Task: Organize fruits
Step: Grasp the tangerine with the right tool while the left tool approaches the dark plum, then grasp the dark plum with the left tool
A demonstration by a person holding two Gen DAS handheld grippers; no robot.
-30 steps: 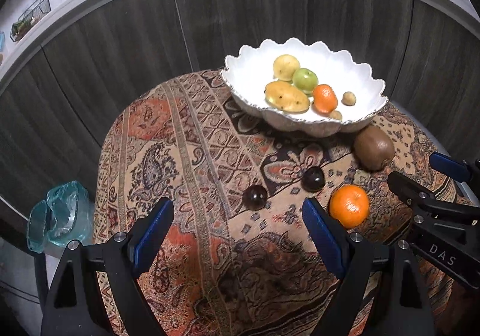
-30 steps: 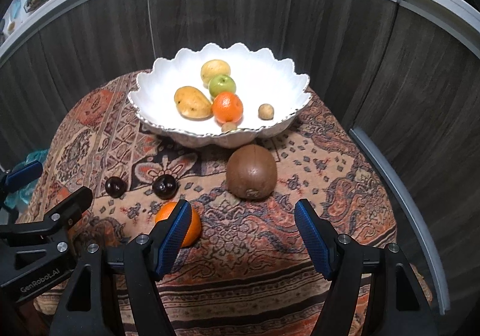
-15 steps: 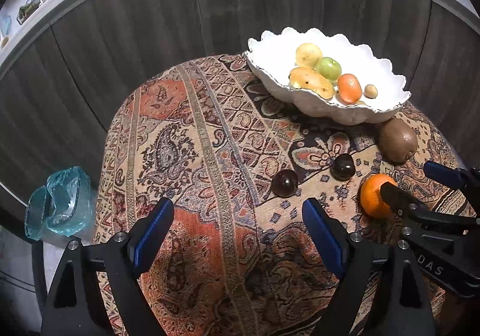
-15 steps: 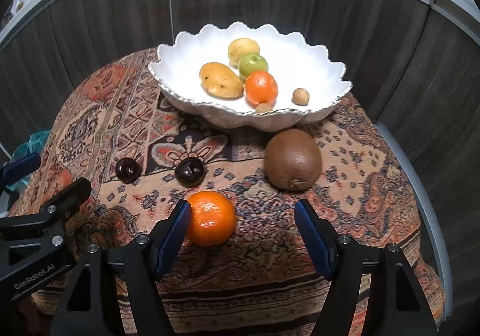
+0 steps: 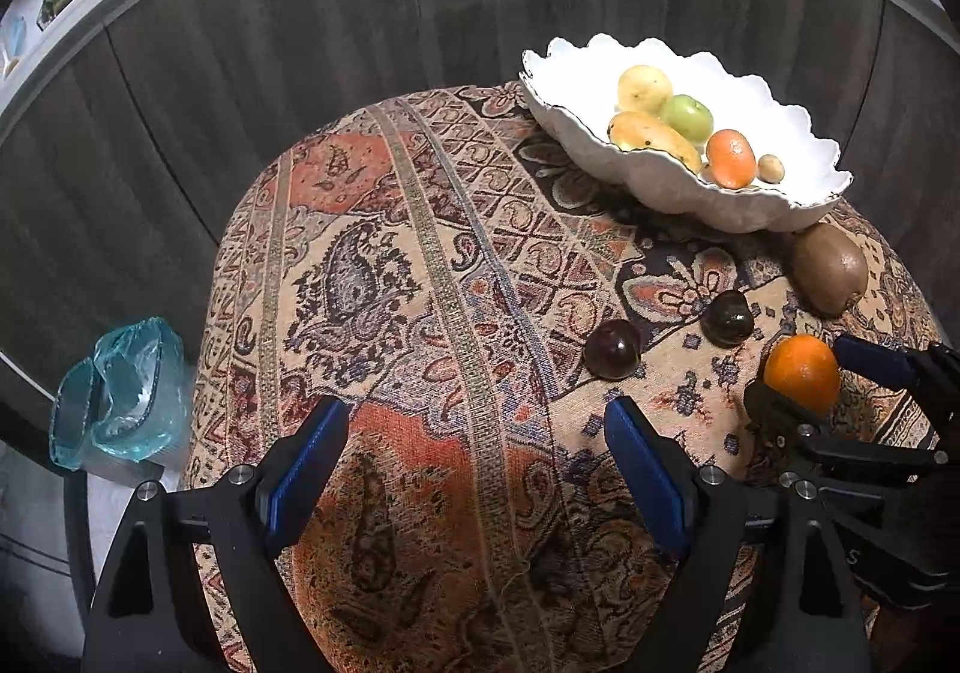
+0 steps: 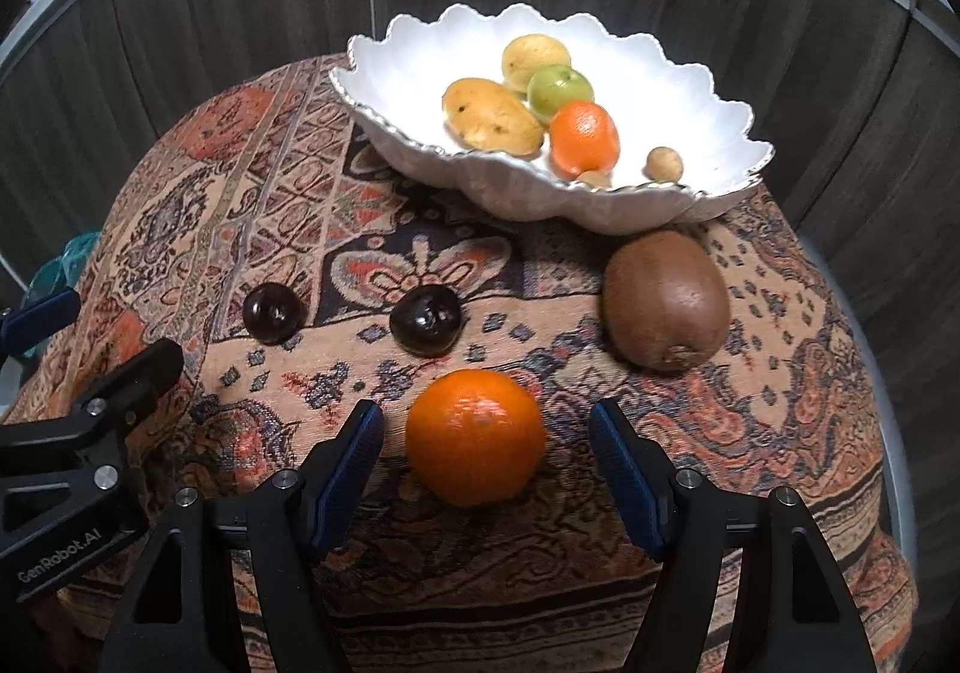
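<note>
An orange (image 6: 476,437) lies on the patterned cloth, between the spread fingers of my right gripper (image 6: 483,433), which is open and not touching it. It also shows in the left wrist view (image 5: 801,373). A brown kiwi (image 6: 666,301) and two dark plums (image 6: 426,320) (image 6: 273,311) lie beyond it. A white scalloped bowl (image 6: 420,54) at the back holds a mango, a yellow fruit, a green apple, an orange and small round fruits. My left gripper (image 5: 474,457) is open and empty over the cloth, left of the plums (image 5: 613,349).
The round table (image 5: 384,265) is draped in a paisley cloth and drops off on all sides. Dark wood panels curve behind it. A blue-green plastic container (image 5: 120,391) sits low at the left, off the table.
My right gripper has moved forward and left so the orange now sits between its fingers. My left gripper has shifted left, away from the fruit.
</note>
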